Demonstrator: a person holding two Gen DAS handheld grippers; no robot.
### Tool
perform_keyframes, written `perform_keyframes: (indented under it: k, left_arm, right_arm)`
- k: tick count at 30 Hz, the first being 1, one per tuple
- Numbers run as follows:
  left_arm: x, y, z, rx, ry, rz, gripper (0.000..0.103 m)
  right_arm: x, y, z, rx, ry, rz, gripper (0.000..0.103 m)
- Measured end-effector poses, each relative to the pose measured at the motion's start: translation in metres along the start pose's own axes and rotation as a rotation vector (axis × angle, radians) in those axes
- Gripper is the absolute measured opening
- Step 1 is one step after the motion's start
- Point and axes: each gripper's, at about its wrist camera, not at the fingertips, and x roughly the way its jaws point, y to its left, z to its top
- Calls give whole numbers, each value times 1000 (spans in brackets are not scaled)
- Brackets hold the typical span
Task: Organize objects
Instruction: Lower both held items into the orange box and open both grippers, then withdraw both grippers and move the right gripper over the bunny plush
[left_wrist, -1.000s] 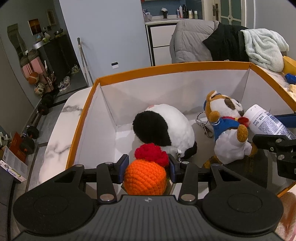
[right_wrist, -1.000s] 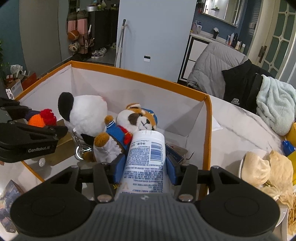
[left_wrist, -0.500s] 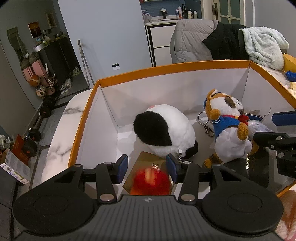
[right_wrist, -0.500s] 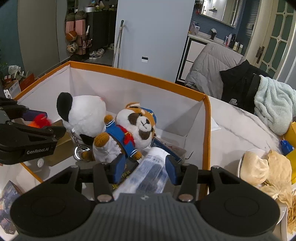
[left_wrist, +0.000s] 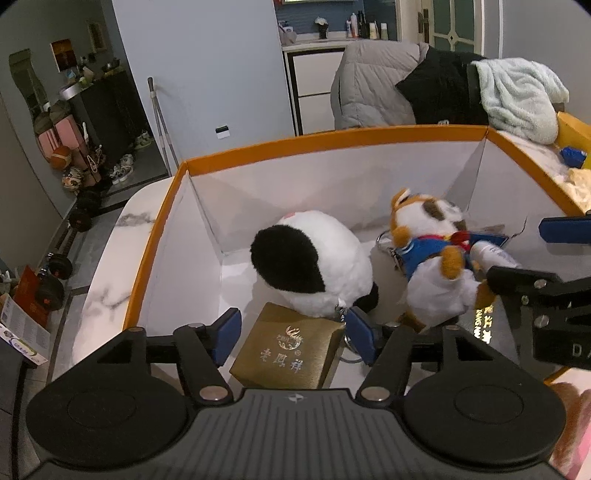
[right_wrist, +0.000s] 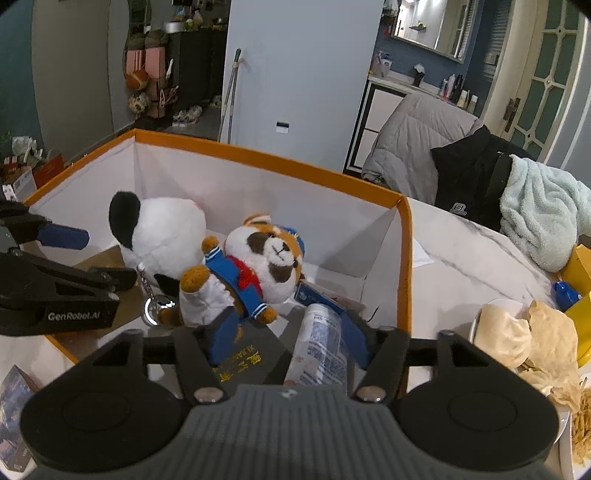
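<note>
Left gripper (left_wrist: 293, 330) spread, empty, above gold box (left_wrist: 286, 349) | right gripper (right_wrist: 286, 332) spread, white bottle (right_wrist: 319, 341) lying loose below | orange-rimmed box (right_wrist: 404, 258) holds panda plush (left_wrist: 314, 266), raccoon plush (right_wrist: 258, 266)

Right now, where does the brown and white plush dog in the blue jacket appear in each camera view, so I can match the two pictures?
Left wrist view: the brown and white plush dog in the blue jacket lies right of centre, beside the black and white plush toy.
Right wrist view: the dog lies at centre, just beyond the open right gripper.
Shared landmark: the orange-rimmed white box holding both toys.
</note>
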Motion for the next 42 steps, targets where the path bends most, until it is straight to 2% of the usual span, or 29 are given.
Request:
perform_keyframes:
  k: [1, 7, 12, 17, 23, 28, 32, 37, 42]
  left_arm:
    - [-2, 0, 0, 1, -8, -8, 79]
    - [-14, 1, -1, -9, -37, -30, 80]
    - [-39, 4, -2, -21, -104, -33, 84]
    - [-71, 16, -11, -91, -168, -59, 85]
    - [-109, 26, -46, -201, -234, -94, 88]
    - [-131, 30, -90, -221, -249, -98, 90]
    - [-129, 34, -125, -252, -235, -90, 90]
    - [-107, 34, -145, -253, -168, -112, 90]
    - [-91, 27, -151, -229, -151, -112, 90]
  right_arm:
    - [-2, -1, 0, 7, -13, 4, 75]
    - [-20, 0, 0, 5, -79, -8, 79]
    - [-46, 0, -5, 4, -143, -7, 84]
    - [-82, 4, -18, 6, -220, -11, 87]
    - [-118, 8, -44, 35, -267, 14, 93]
    - [-139, 9, -83, 86, -280, 46, 97]
    - [-144, 3, -123, 179, -267, 75, 97]
    - [-140, 2, -157, 233, -222, 83, 97]
    - [-135, 6, -165, 244, -203, 90, 97]
